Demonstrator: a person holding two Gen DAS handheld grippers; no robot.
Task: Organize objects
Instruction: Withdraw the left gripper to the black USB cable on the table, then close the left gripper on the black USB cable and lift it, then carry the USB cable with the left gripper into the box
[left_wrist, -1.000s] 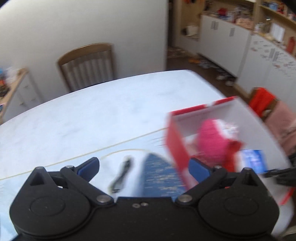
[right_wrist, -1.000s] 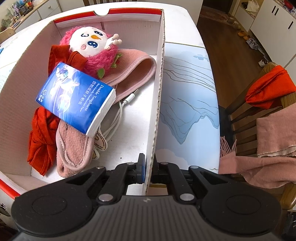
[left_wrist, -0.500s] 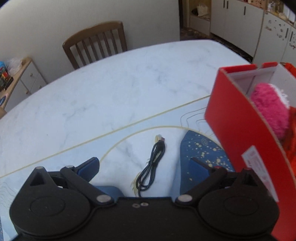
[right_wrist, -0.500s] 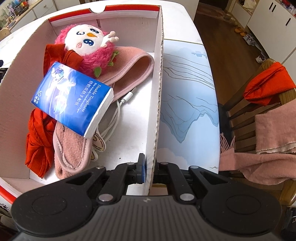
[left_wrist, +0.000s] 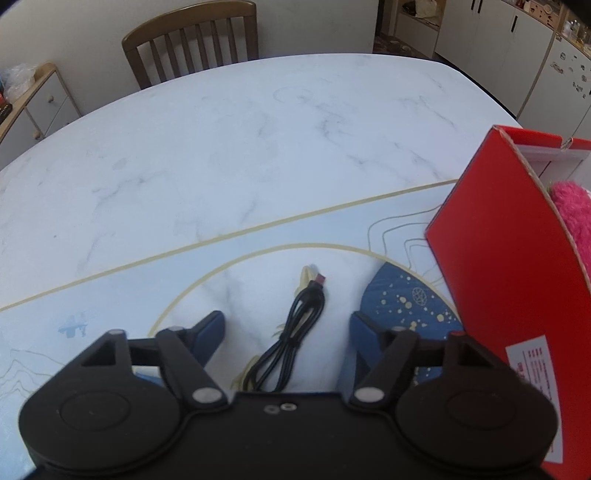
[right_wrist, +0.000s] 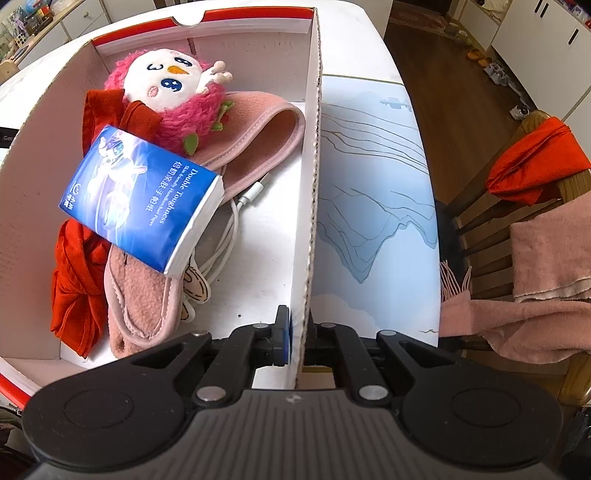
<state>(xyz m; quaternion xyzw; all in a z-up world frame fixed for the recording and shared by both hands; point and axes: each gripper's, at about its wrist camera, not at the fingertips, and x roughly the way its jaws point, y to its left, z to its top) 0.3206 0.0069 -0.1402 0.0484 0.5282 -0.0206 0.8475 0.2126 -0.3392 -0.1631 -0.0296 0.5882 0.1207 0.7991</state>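
Observation:
A coiled black USB cable (left_wrist: 291, 347) lies on the table mat, straight between the fingers of my left gripper (left_wrist: 286, 326), which is open and just above it. The red cardboard box (left_wrist: 506, 258) stands to its right. My right gripper (right_wrist: 299, 332) is shut on the box's right wall (right_wrist: 312, 177). Inside the box lie a pink plush toy (right_wrist: 173, 92), a blue tissue pack (right_wrist: 144, 199), a pink fleece band (right_wrist: 255, 147), a white cable (right_wrist: 225, 236) and red cloth (right_wrist: 77, 280).
The marble table (left_wrist: 221, 147) stretches ahead of the left gripper, with a wooden chair (left_wrist: 192, 44) at its far side. Right of the box, a chair (right_wrist: 535, 229) draped with red and pink cloths stands at the table's edge.
My left gripper has swung left from the box and come down over the black cable, which now lies between its open fingers. The right gripper keeps its hold on the box wall.

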